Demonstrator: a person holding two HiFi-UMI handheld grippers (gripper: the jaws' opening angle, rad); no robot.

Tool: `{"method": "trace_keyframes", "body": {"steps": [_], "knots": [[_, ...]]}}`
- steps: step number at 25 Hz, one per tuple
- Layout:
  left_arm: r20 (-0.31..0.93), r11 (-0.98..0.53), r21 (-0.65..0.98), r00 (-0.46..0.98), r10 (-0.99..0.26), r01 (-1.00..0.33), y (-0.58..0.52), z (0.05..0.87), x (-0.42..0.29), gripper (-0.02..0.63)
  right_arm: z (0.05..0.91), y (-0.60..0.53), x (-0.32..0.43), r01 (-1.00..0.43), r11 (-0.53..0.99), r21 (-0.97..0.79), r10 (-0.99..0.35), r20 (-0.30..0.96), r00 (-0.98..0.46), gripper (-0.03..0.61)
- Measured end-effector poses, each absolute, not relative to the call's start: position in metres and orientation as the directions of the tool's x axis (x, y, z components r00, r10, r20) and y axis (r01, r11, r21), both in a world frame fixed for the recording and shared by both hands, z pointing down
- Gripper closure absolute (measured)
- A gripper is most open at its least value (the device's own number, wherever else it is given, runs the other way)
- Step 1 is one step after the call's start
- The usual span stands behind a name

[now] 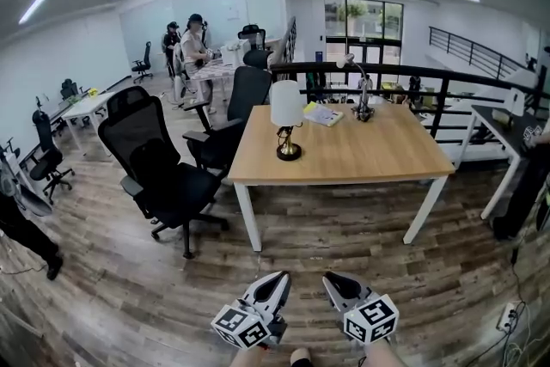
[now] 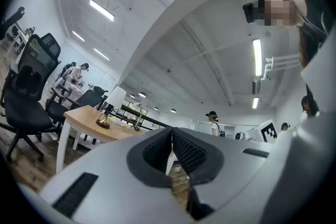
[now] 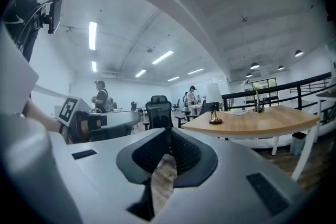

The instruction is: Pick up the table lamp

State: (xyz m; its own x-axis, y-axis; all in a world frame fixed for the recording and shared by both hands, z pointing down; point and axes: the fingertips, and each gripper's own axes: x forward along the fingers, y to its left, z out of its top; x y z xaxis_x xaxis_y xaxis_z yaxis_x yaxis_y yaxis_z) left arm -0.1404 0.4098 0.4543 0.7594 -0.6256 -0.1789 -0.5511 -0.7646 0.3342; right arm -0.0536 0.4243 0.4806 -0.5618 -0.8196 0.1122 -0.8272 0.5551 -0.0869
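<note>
At the bottom centre of the head view we hold the left gripper (image 1: 280, 277) and the right gripper (image 1: 332, 278) side by side, low over the plank floor (image 1: 344, 241). Each carries its marker cube. In the left gripper view the left gripper (image 2: 171, 131) has its ribbed pads pressed together with nothing between them. The right gripper (image 3: 169, 131) in its own view is likewise closed and empty.

Beyond a stretch of bare floor stands the wooden table (image 1: 369, 152) on white legs, in the middle of the frame. The table lamp (image 1: 287, 121) stands upright on its left part, with a white shade and a round brass-coloured base. It is well apart from both grippers, almost straight above the left one in the frame. In the left gripper view the table lamp (image 2: 109, 108) sits left of and above the jaws. In the right gripper view it (image 3: 214, 108) sits right of and above them.

Left of the table is a black office chair (image 1: 159, 163). At the table's far edge lie a booklet (image 1: 324, 114) and a gooseneck desk lamp (image 1: 361, 90), with a black railing (image 1: 421, 71) behind. Further off, in the upper left, people (image 1: 193, 43) stand at other desks.
</note>
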Motion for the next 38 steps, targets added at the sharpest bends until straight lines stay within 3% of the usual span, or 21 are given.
{"method": "trace_keyframes", "body": {"steps": [20,38], "knots": [[-0.172,-0.747,0.365,0.749,-0.640,-0.555,0.266,0.457,-0.154,0.603,0.481,0.274,-0.070,-0.811,0.571,-0.126,-0.807,0.098,-0.583,0.525],[-0.156,-0.718,0.380,0.725,-0.671,-0.583,0.208,0.474,-0.158,0.603,0.494,0.202,-0.073,-0.790,0.592,-0.159,-0.791,0.073,-0.608,0.525]]}}
